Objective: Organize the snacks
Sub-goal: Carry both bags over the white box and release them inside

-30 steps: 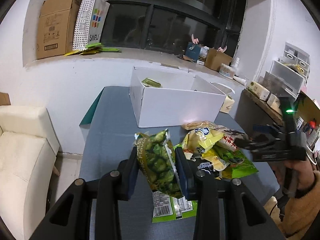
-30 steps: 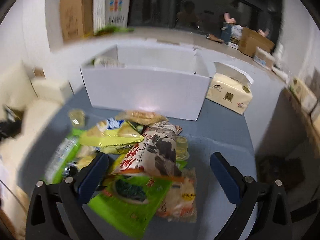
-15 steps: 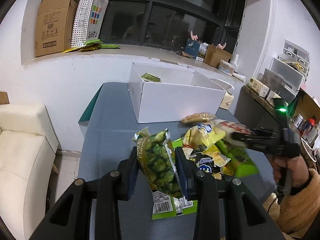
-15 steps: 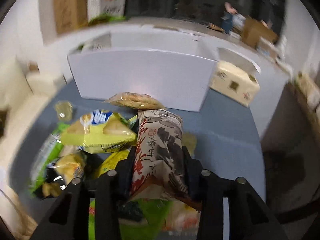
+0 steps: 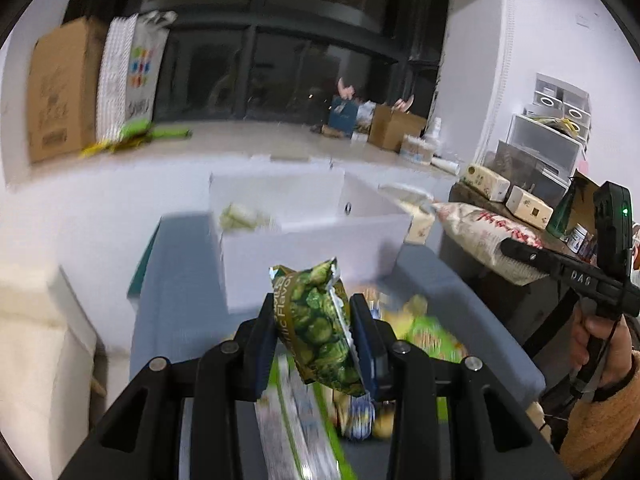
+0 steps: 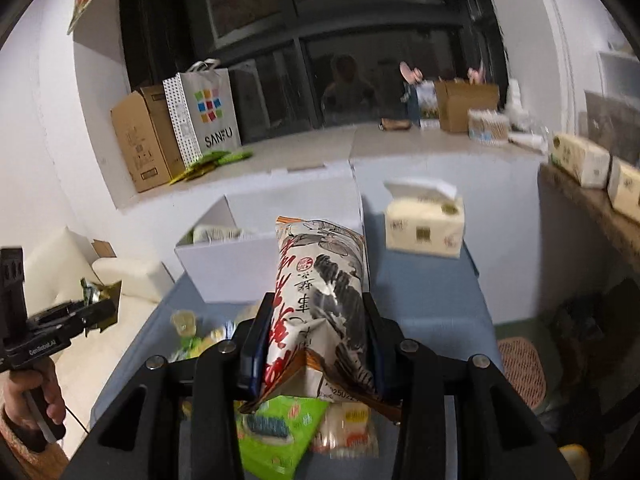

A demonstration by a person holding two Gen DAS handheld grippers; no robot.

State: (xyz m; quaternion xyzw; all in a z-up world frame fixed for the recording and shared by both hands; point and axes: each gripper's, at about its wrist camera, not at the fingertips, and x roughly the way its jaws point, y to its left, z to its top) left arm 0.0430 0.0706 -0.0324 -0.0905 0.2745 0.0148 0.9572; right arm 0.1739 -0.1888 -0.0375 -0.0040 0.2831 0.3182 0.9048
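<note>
Both tools lifted since earlier: left tool (image 5: pixel 314 334) gripping pea bag (image 5: pixel 318 330), right tool (image 6: pixel 318 332) gripping cracker pack (image 6: pixel 324 300).

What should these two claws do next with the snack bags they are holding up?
Probably carry both forward and drop them in the white box. The left claw grips a green pea bag, the right claw a long printed bag, both lifted above the snack pile, and the open box sits just ahead.

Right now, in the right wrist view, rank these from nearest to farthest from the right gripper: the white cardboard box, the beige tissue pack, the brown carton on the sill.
1. White cardboard box: straight ahead on the table, beyond the right gripper.
2. Beige tissue pack: ahead to the right, beside the box.
3. Brown carton: far left, up on the sill.
</note>
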